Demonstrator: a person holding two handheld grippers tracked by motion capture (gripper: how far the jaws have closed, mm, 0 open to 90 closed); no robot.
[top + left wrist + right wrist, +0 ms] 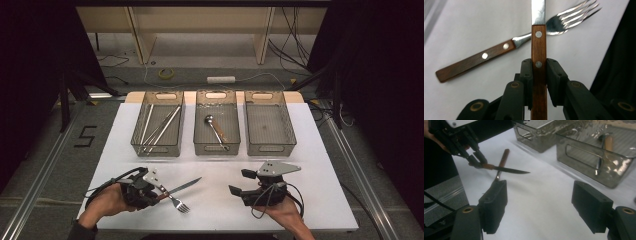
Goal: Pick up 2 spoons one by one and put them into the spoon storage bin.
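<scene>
My left gripper [539,75] clamps the knife [538,45] by its wooden handle, just above the fork [506,46]. My right gripper [546,207] stands wide open, holding nothing. Next, I judge, the knife needs carrying from the fork to a bin.

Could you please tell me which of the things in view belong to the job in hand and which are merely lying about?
In the job:
left gripper, shut on the knife
fork under the knife
three bins

Lying about:
tape roll on the floor
white power strip

The knife [539,50] blade runs off the top edge, its handle end hidden between the jaws
</scene>
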